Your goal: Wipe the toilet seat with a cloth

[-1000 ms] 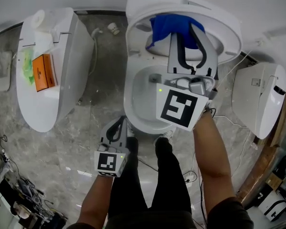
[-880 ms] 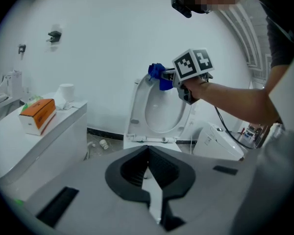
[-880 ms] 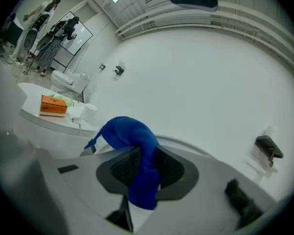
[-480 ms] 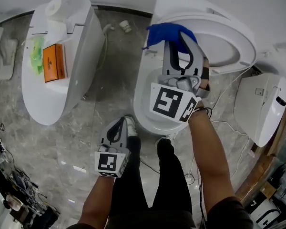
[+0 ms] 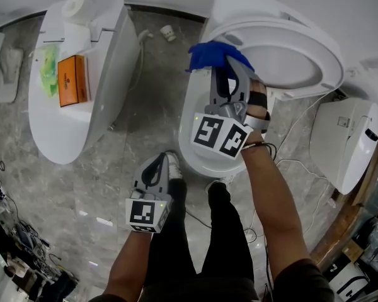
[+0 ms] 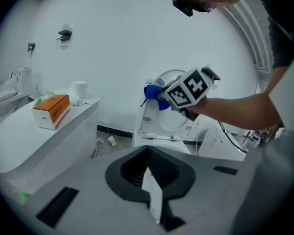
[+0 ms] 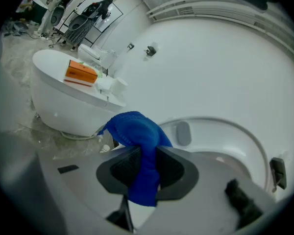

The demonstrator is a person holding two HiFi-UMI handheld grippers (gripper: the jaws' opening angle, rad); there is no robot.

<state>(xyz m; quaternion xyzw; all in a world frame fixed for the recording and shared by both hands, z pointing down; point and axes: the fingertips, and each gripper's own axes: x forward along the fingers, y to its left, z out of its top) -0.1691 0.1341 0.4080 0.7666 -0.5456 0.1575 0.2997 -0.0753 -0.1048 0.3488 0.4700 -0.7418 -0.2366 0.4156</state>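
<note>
Cloth (image 5: 211, 55) clamped in right gripper (image 5: 230, 75) jaws beside toilet seat (image 5: 302, 74) edge (left gripper (image 5: 155, 165) closed).

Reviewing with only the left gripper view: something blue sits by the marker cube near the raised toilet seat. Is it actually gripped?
Observer: Yes. The right gripper view shows the right gripper with its jaws closed on the blue cloth, which bunches up beyond them.
Operator: What is the cloth nearest to?
Observer: In that view, a grey oval bumper on the raised seat lies just past the cloth. Whether they touch cannot be judged.
Operator: Where does my left gripper hang?
Observer: The head view puts the left gripper low over the marble floor, beside the person's white shoe and short of the bowl.
</note>
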